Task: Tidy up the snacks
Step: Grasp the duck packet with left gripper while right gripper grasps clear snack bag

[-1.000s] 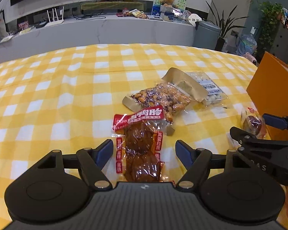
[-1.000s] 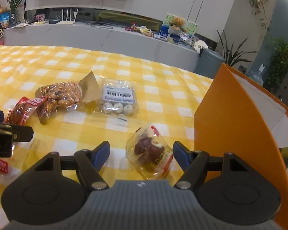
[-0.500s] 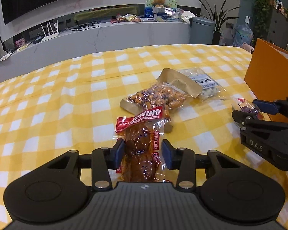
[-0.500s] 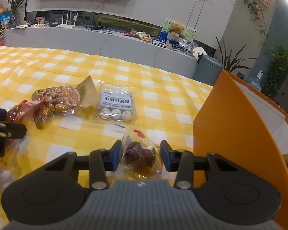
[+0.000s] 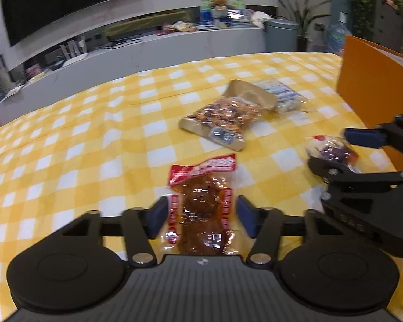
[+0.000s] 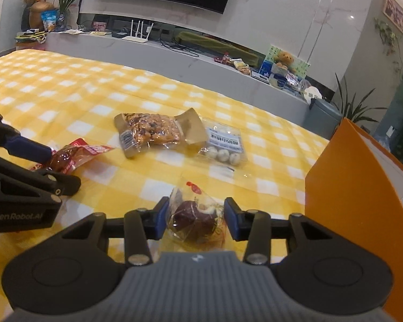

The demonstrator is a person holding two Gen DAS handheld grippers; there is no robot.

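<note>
Yellow-checked cloth covers the bench (image 5: 67,145). Step in hand: both packets gripped, ready for transfer. Left gripper (image 5: 200,216) jaws are closed onto a crinkly clear red-labelled meat packet (image 5: 201,214); right gripper (image 6: 196,220) jaws pinch a small soft pouch (image 6: 196,220) holding a dark round snack. Next move likely calls for lifting both toward the rigid orange box (image 6: 357,187), near right. Farther off lie a nut bag (image 6: 153,131) and a flat pack of white balls (image 6: 223,147).

nut pack (image 6: 153,131) left of egg pack (image 6: 224,146), box (image 6: 360,177) rightmost
</note>
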